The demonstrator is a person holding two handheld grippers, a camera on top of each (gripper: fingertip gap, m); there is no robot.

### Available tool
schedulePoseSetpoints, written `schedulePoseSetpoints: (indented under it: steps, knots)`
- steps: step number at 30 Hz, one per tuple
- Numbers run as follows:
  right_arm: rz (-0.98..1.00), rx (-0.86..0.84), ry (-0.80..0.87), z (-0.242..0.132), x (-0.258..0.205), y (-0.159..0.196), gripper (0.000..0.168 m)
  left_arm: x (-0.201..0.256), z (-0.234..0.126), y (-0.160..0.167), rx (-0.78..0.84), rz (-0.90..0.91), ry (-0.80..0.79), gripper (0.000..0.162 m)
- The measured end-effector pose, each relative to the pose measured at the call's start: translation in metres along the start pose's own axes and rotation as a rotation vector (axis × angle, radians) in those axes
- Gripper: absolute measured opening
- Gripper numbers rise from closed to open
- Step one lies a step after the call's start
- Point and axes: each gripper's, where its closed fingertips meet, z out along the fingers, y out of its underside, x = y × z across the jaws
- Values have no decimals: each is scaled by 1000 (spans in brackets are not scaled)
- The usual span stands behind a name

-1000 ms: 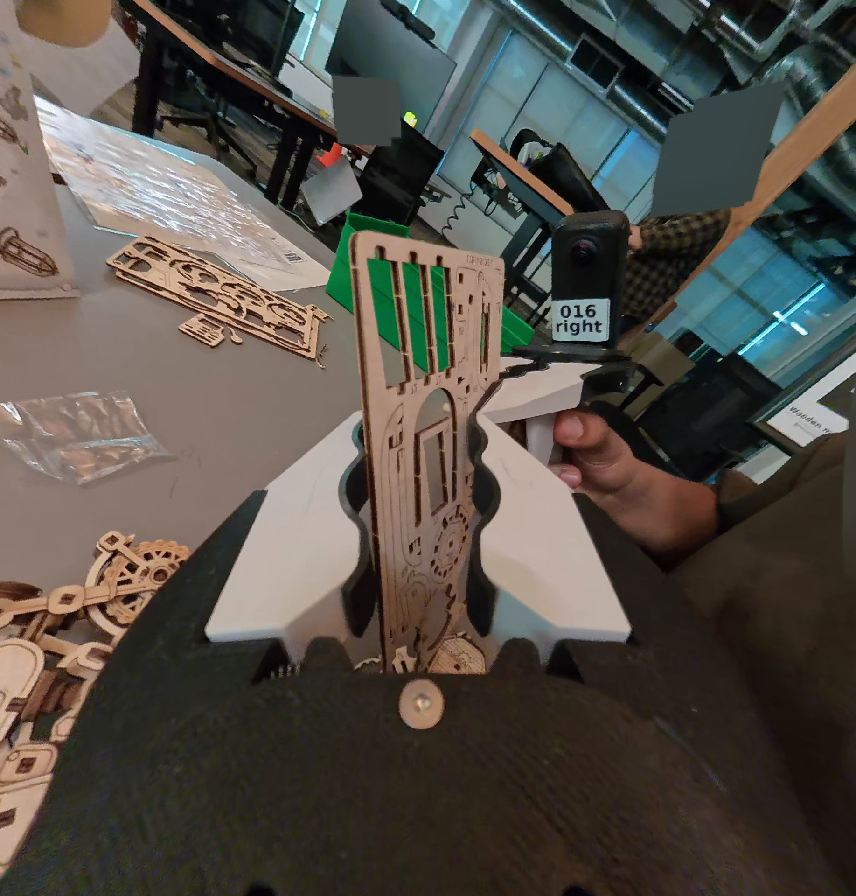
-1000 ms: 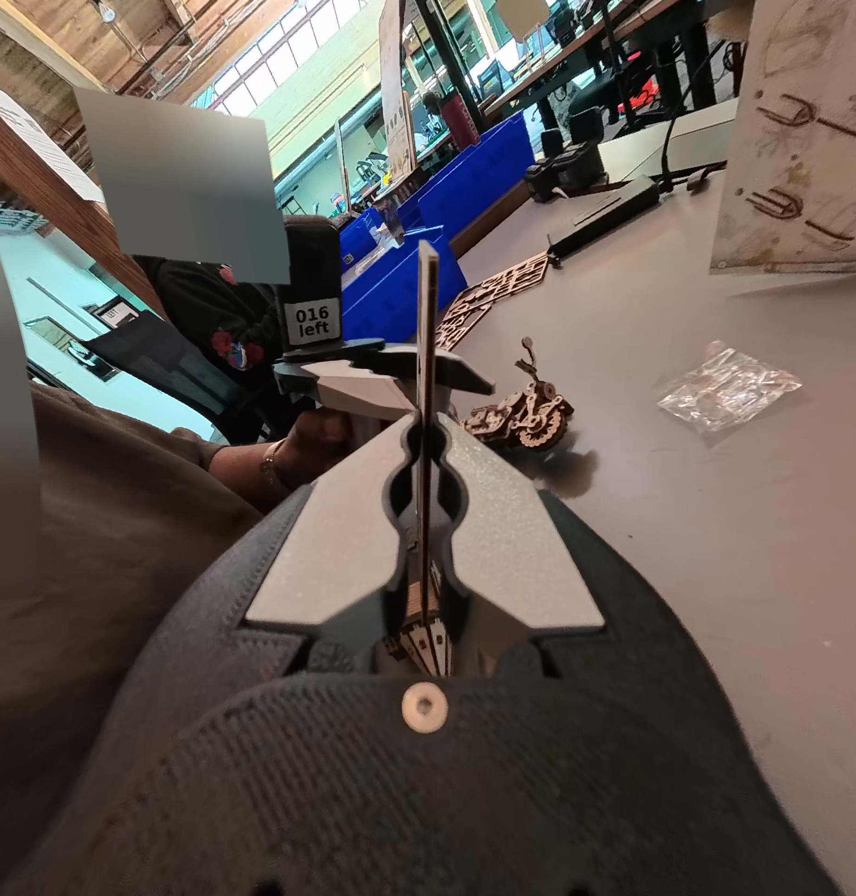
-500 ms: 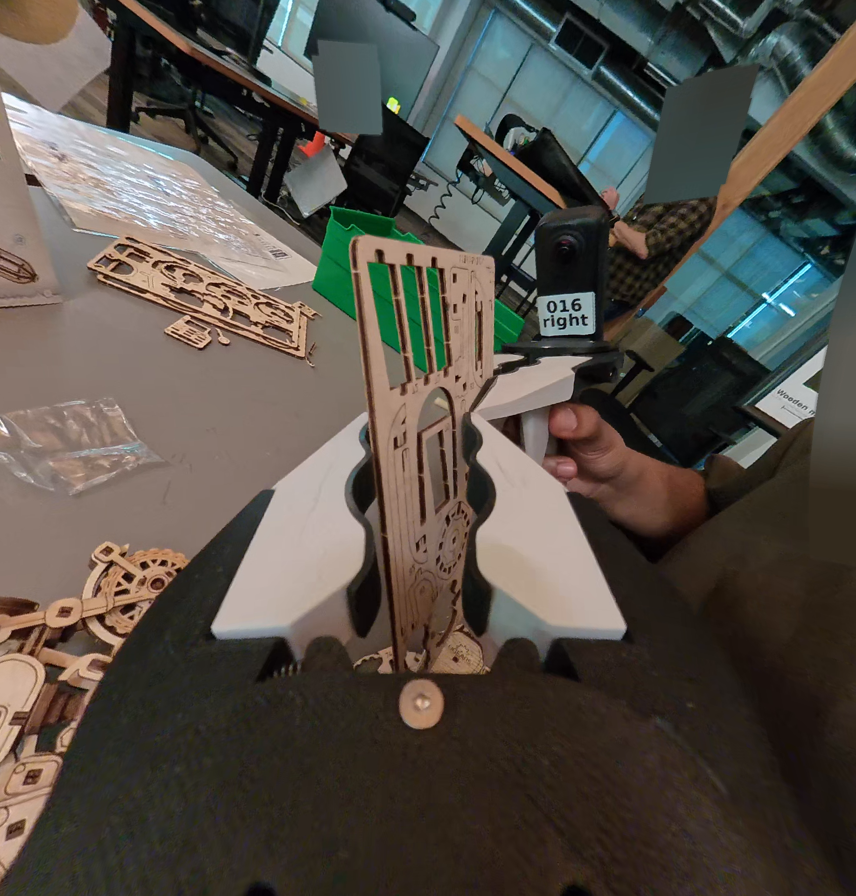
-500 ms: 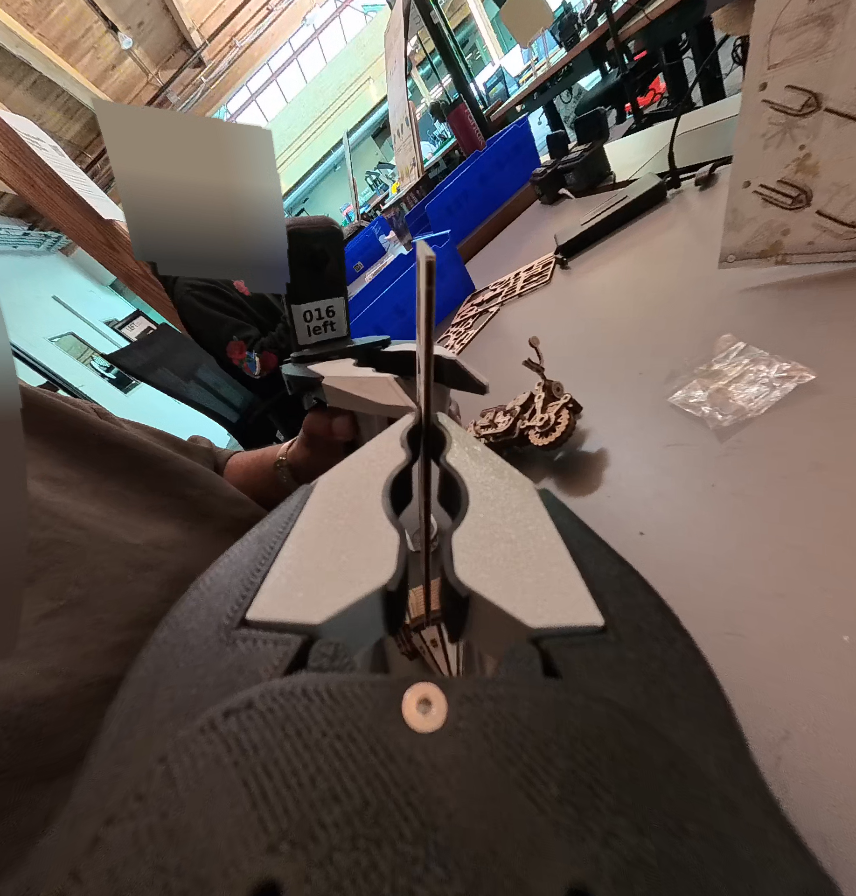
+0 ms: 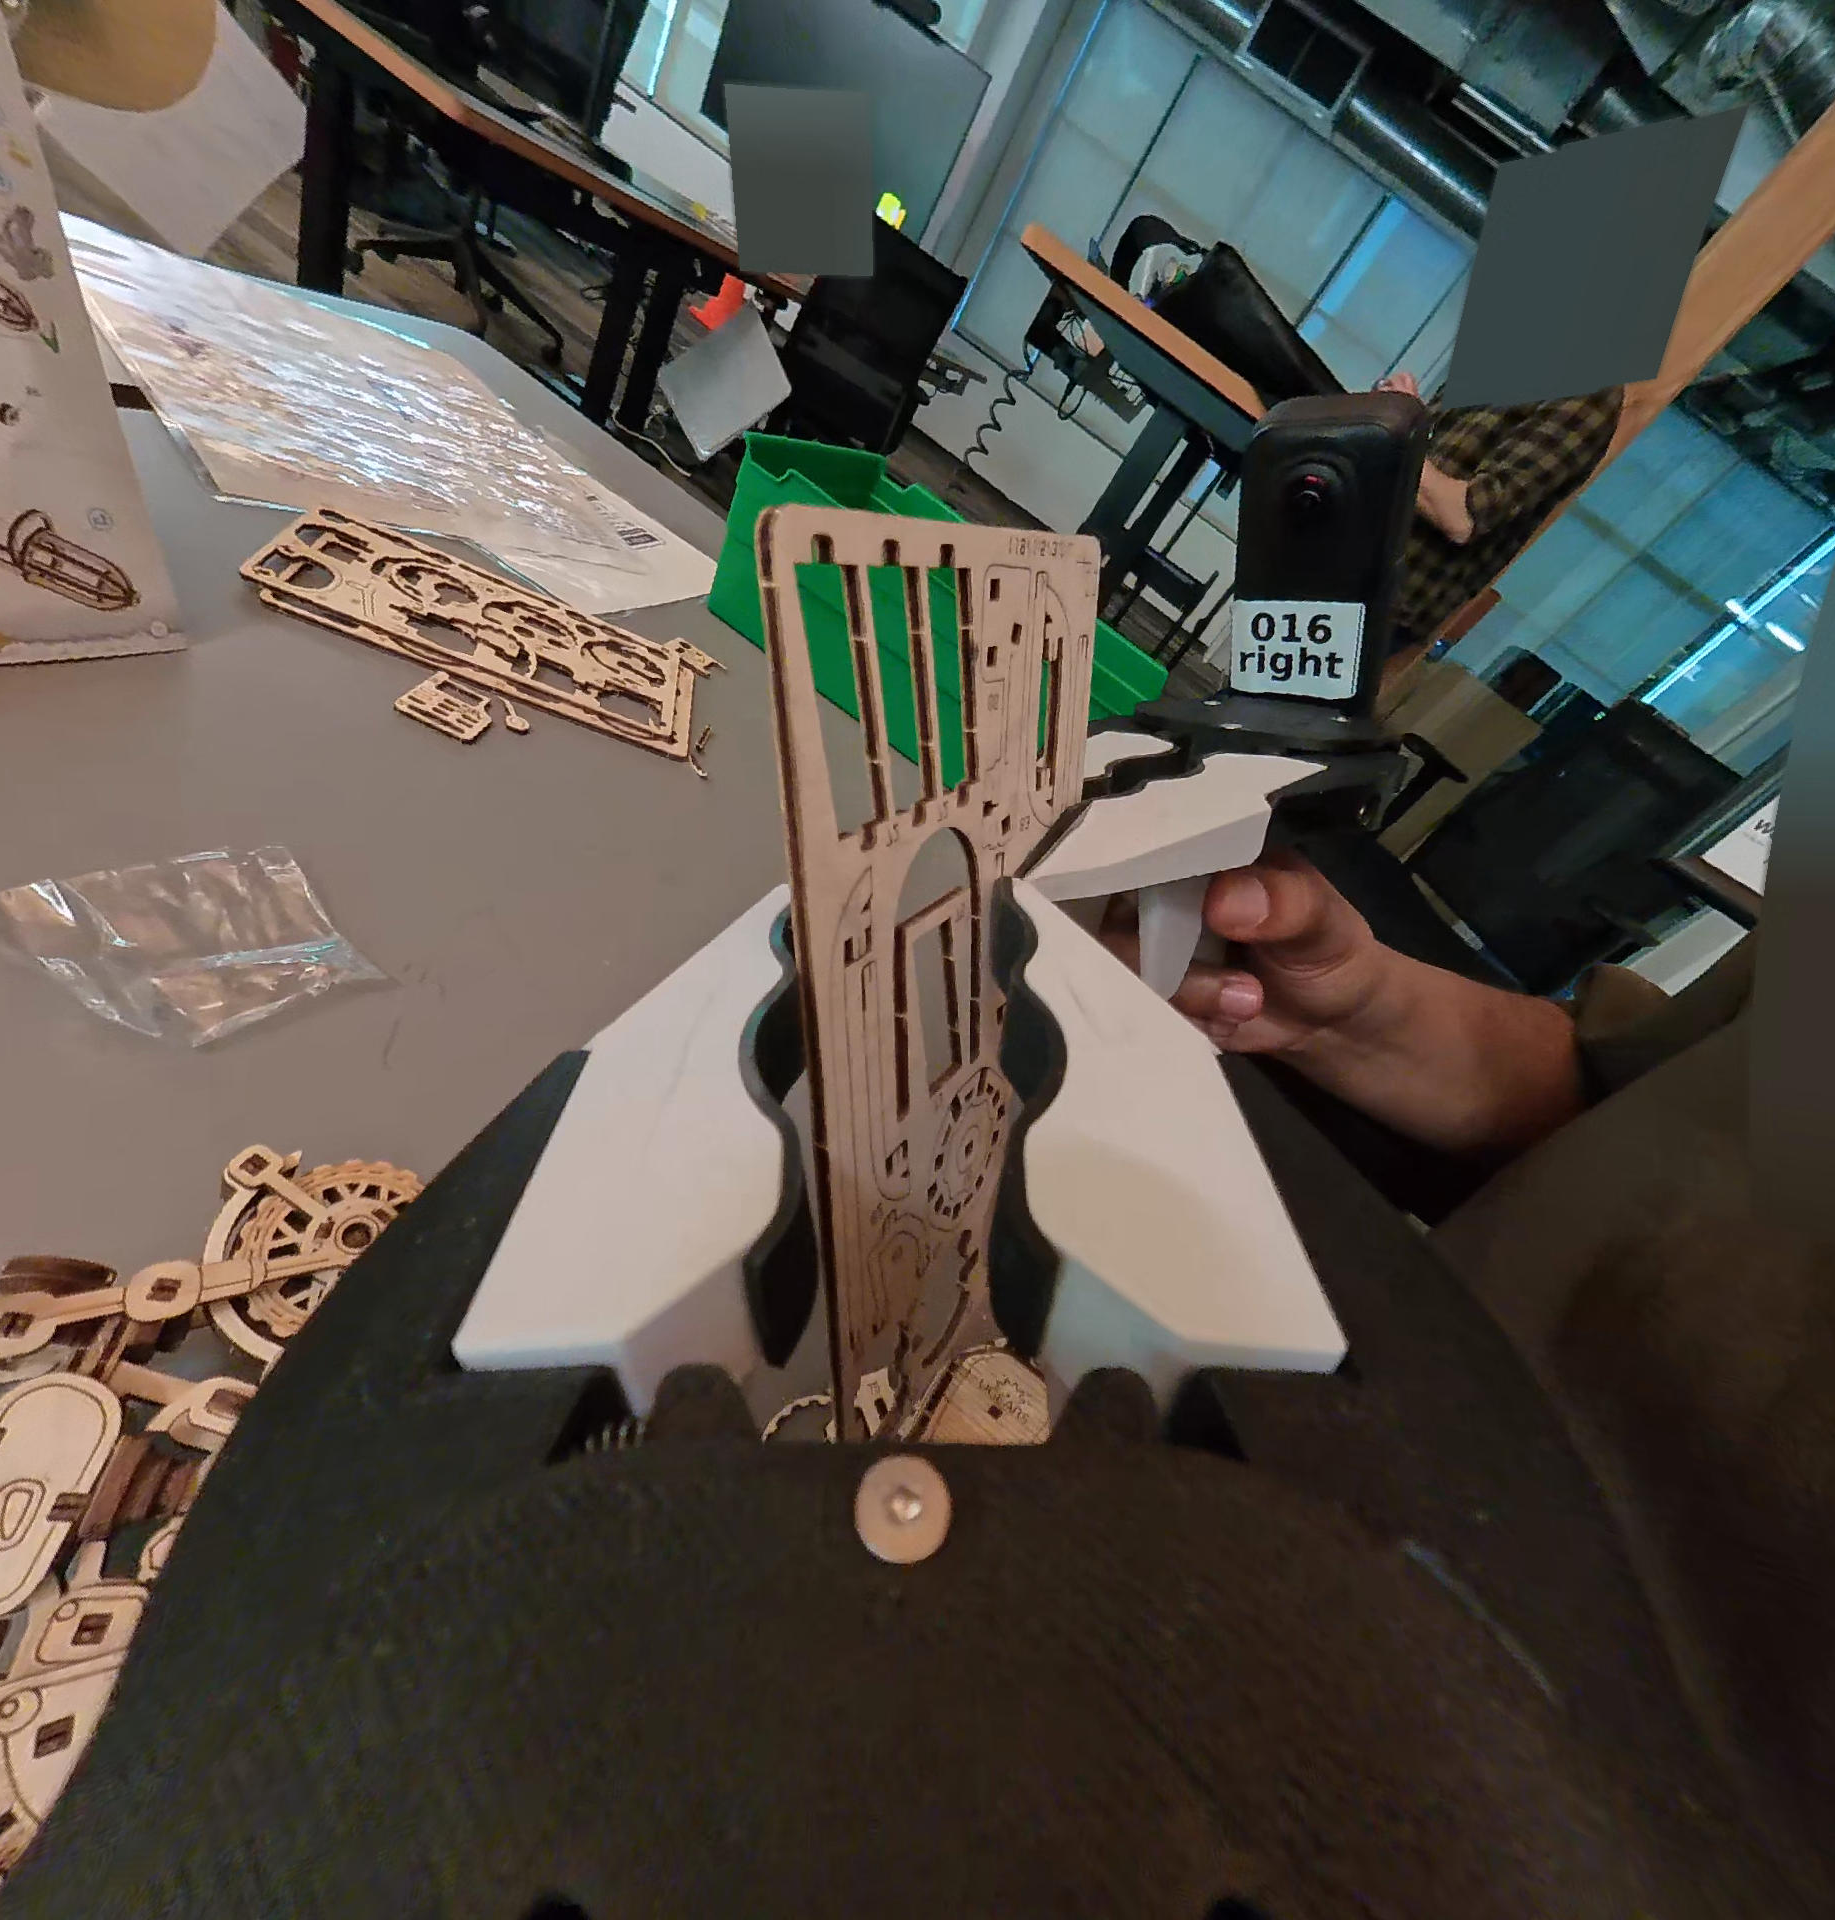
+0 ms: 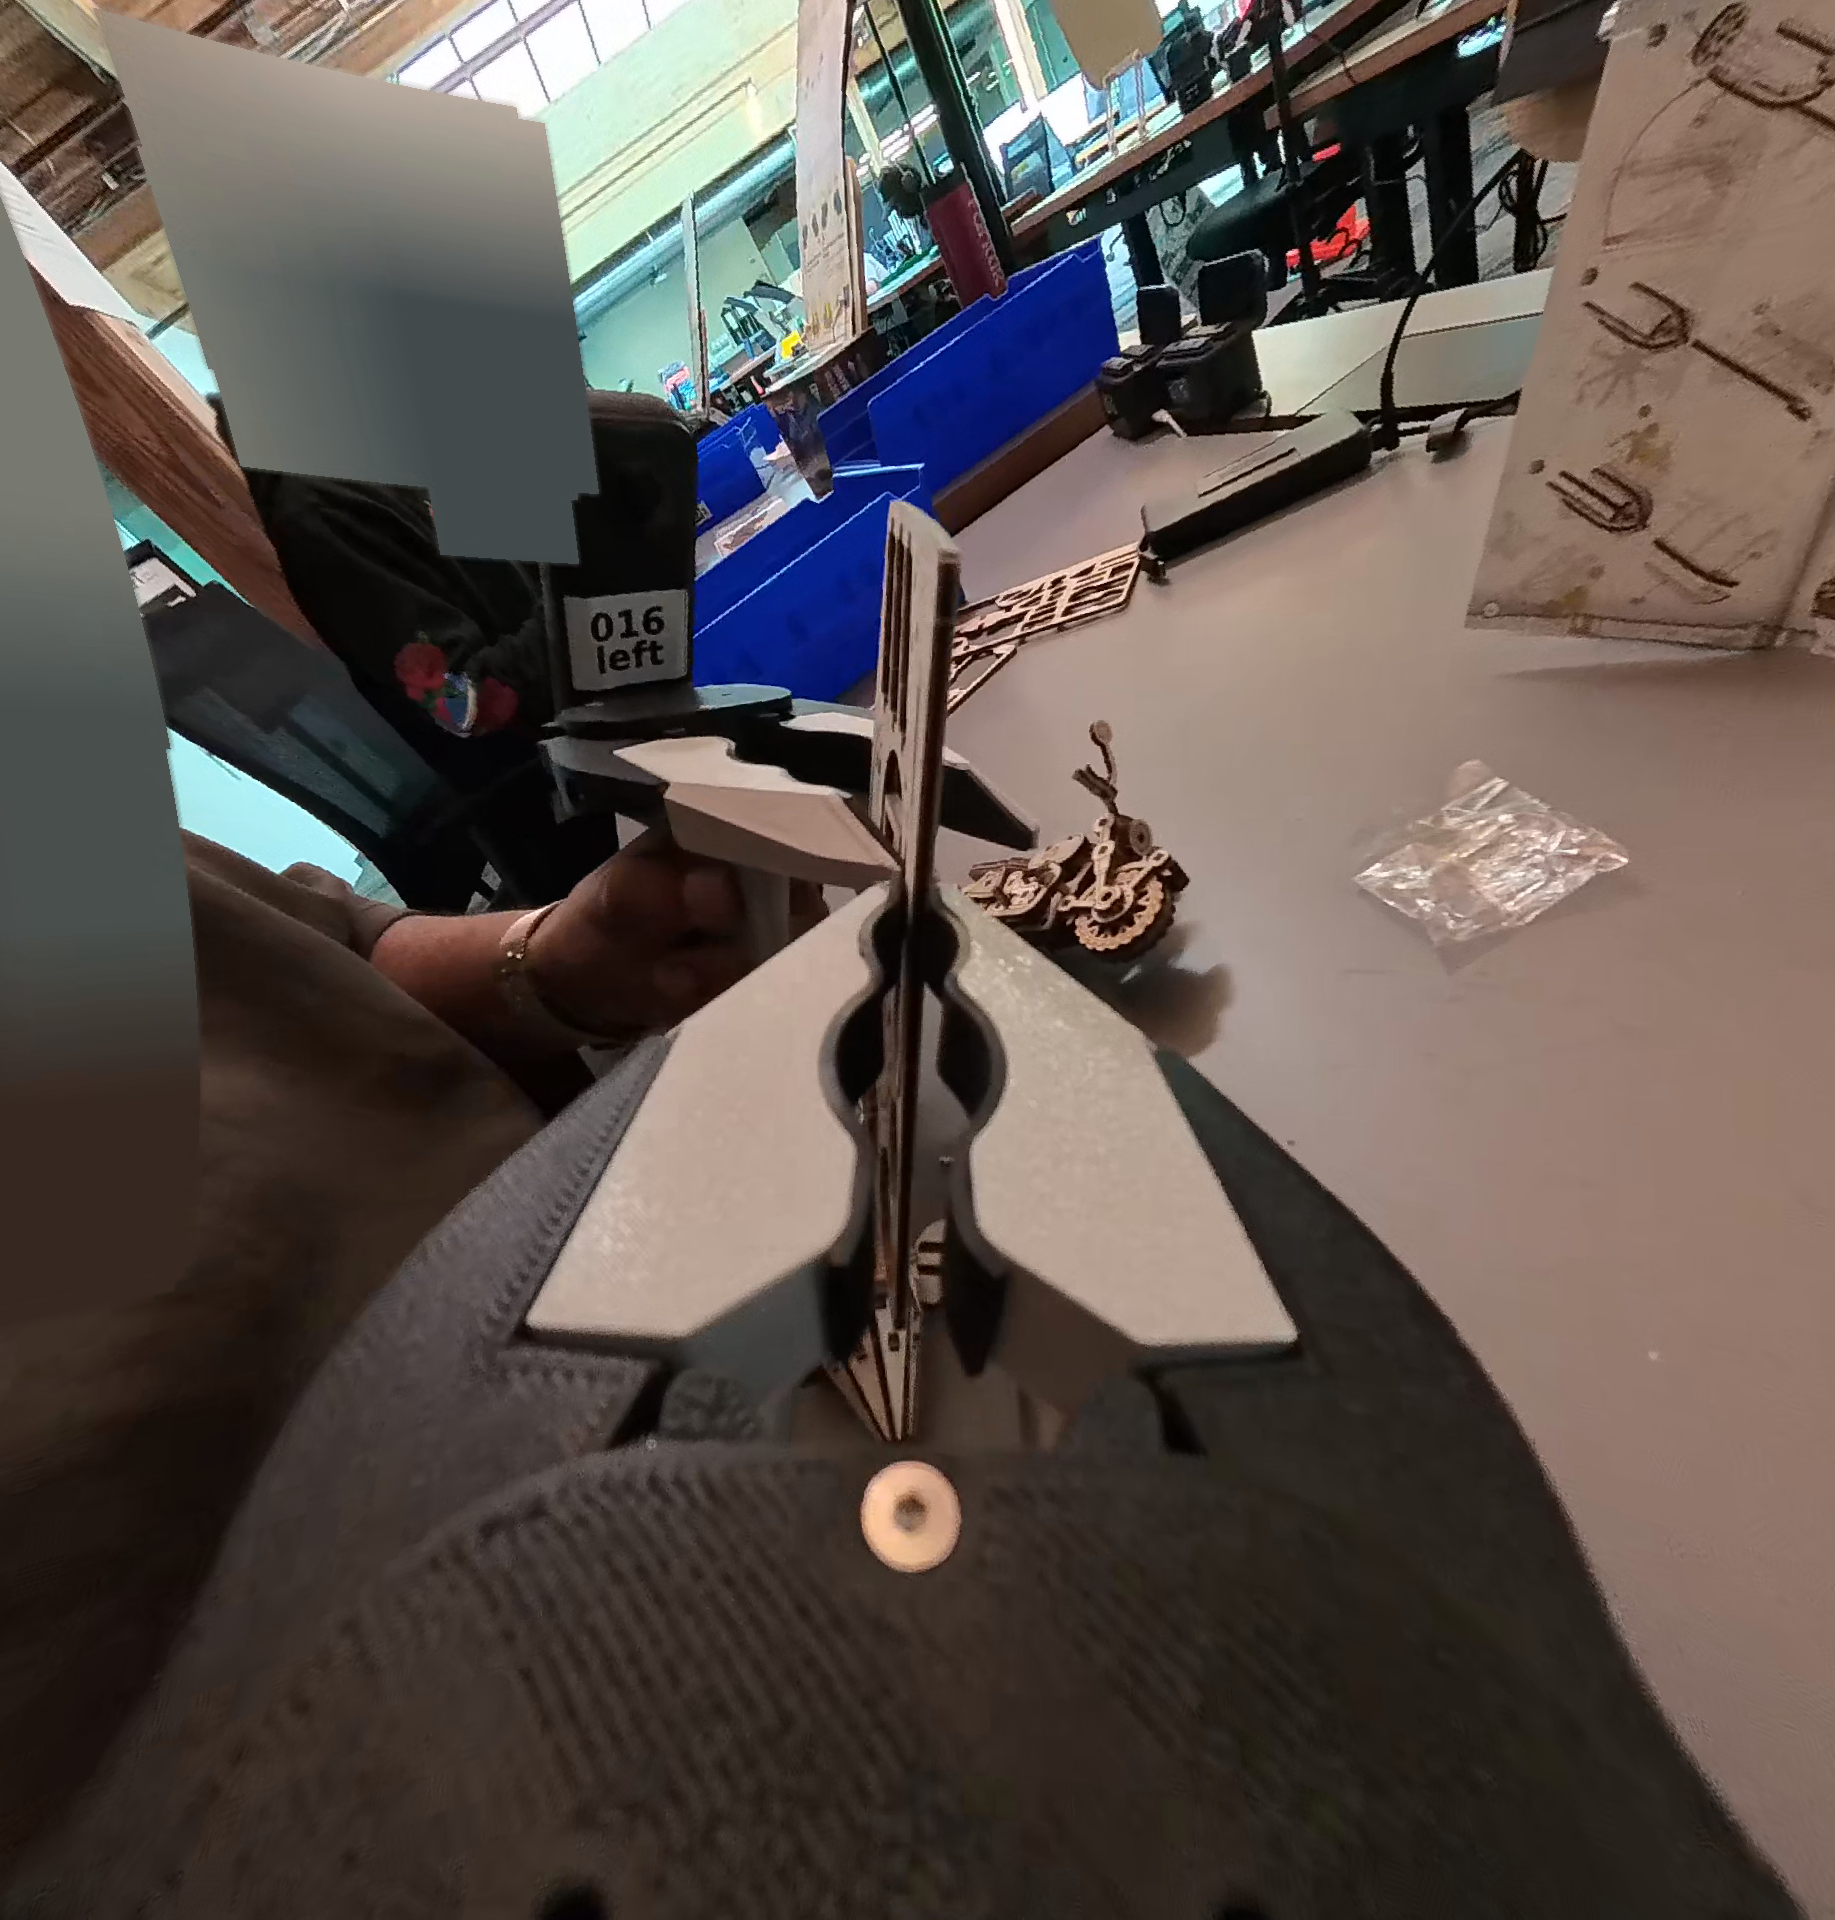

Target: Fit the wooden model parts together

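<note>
Green bin [image 5: 840,623] beyond table [image 5: 539,852] far edge, contents hidden. Wooden sheet [image 5: 923,935] upright, pinched by left gripper [image 5: 897,935] and right gripper [image 6: 908,925].

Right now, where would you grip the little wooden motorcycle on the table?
Probably the wooden motorcycle across its thick middle body, between the wheels, coming from above and closing on both flanks. It seems to stand on its wheels, and the upright handlebar stalk looks too thin.
</note>
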Motion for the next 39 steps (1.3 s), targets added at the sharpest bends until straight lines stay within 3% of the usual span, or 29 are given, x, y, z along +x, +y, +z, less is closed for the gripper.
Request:
schedulePoseSetpoints:
  steps: [12, 17, 21, 25, 30, 34, 39]
  knots:
    - [7, -6, -26, -1, -1, 1, 1, 1, 0, 1, -8, 13, -1, 31]
    - [130, 30, -92, -1, -2, -4, 0, 3, 0, -3, 16, -31, 55, 32]
    - [220, 40, -153, 0, -3, -4, 2, 18, -2, -4, 47, -226, 259, 4]
    - [204, 54, -151, -3, -2, -7, 15, 25, -3, -5, 63, -330, 355, 0]
    - [193, 95, -122, -15, 6, -18, 16, 20, -2, -1, 36, -286, 293, 0]
    - [214, 95, -112, -18, 12, -18, 3, 19, 0, 3, 13, -259, 270, 0]
    - [206, 80, -106, -18, 13, -17, 2, 18, 0, 5, 1, -240, 253, 0]
